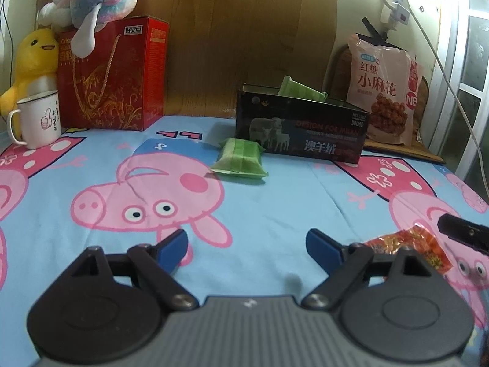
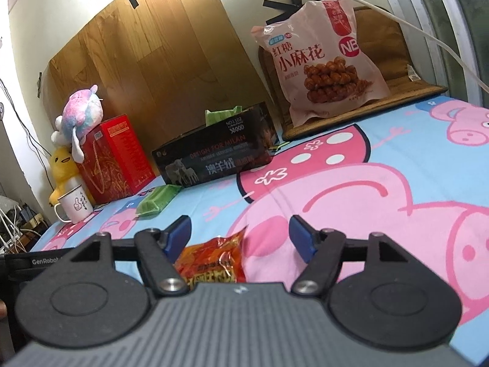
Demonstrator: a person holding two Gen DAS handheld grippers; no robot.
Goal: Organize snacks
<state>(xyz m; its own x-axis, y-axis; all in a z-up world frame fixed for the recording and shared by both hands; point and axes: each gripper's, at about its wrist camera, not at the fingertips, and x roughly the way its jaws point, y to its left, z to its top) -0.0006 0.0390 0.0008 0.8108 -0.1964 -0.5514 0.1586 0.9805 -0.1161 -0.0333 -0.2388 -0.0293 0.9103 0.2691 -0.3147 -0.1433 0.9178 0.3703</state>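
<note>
The red snack packet [image 2: 214, 260] is half hidden beneath the right gripper [image 2: 240, 234] (jaws spread, touching nothing). Its crinkled foil shines orange. The left gripper [image 1: 247, 246] is spread too.

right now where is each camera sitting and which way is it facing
Left wrist: sits on the left claw, low over the bedsheet, facing the black box; own open blue fingers show.
Right wrist: sits on the right claw, tilted, facing the same back wall over the red snack packet; own open fingers show.
Shared: black box, green packet, red packet, pink snack bag.
</note>
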